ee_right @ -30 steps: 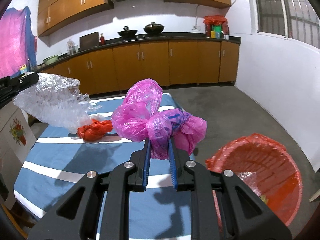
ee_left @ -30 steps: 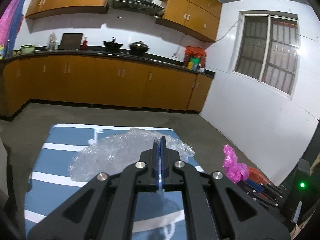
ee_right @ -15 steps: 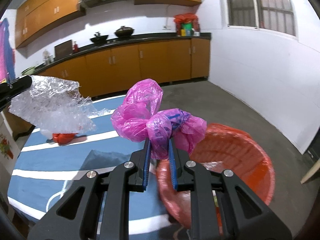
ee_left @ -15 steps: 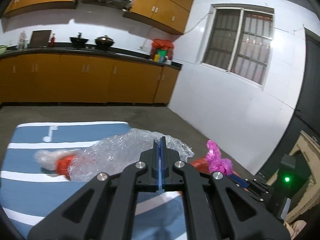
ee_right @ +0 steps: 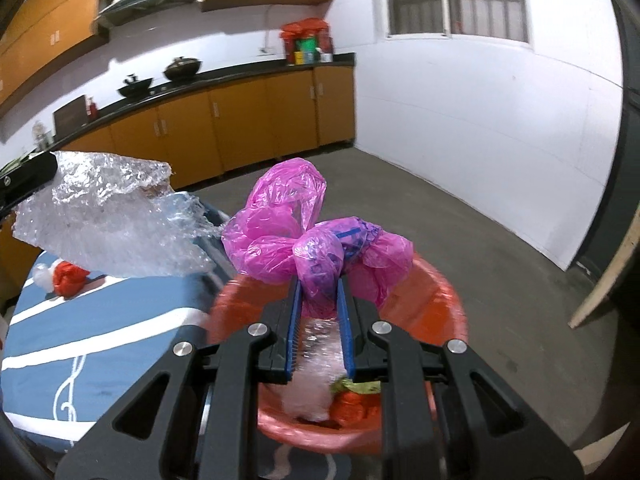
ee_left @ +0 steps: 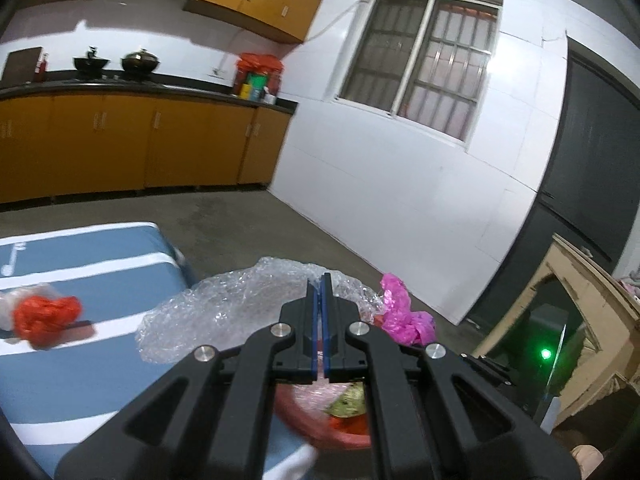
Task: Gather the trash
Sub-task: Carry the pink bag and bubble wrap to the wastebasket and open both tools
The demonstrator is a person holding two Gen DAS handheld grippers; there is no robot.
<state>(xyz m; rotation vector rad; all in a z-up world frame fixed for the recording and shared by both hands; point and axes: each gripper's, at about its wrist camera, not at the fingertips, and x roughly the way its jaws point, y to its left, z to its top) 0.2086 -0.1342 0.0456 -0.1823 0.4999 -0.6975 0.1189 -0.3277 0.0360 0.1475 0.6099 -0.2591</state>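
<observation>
Kitchen floor, red bin [ee_right: 448,300] beside our striped table [ee_right: 100,320]. Left gripper [ee_left: 319,280] fingers clamp bubble wrap [ee_left: 224,312]; right gripper [ee_right: 319,284] grips pink bag [ee_right: 288,224] over bin.

Black claw [ee_left: 319,280], seemingly blue-edged pads

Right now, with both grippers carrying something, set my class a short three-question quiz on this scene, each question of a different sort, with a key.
1. True or false: the right gripper is shut on a pink plastic bag.
2. Multiple choice: what does the left gripper hold? A) a sheet of bubble wrap B) a pan C) a bottle
3. Short answer: which piece of trash lies on the blue striped cloth?

Key
1. True; the bag is pinched between the blue pads above the red bin.
2. A
3. The crumpled red bag.
</observation>
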